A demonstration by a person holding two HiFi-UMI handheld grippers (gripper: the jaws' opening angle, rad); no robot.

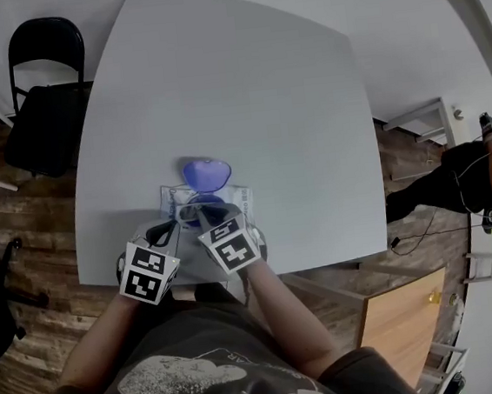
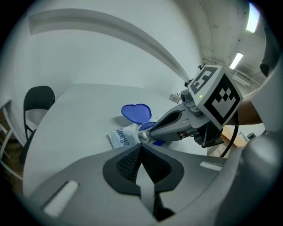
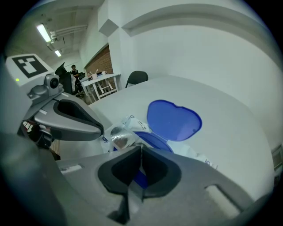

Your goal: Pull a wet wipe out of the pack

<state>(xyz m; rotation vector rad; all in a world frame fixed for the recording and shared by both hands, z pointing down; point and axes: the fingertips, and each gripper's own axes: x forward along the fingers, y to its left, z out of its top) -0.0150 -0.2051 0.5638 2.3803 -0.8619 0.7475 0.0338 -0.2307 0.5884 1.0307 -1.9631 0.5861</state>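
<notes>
Plainly, wipe pack [image 1: 170,201] lies with lid [image 1: 206,172] open.

White table [image 1: 245,104], wipe pack [image 1: 238,200] on it, lid [image 1: 206,173] open

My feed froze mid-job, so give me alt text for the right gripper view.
The right gripper has its fingers closed together at the blue-rimmed opening of the white plastic wet-wipe pack, whose rounded blue plastic lid stands flipped open. The left gripper, also closed, has its tip at the pack's crinkled end on the white table.
</notes>
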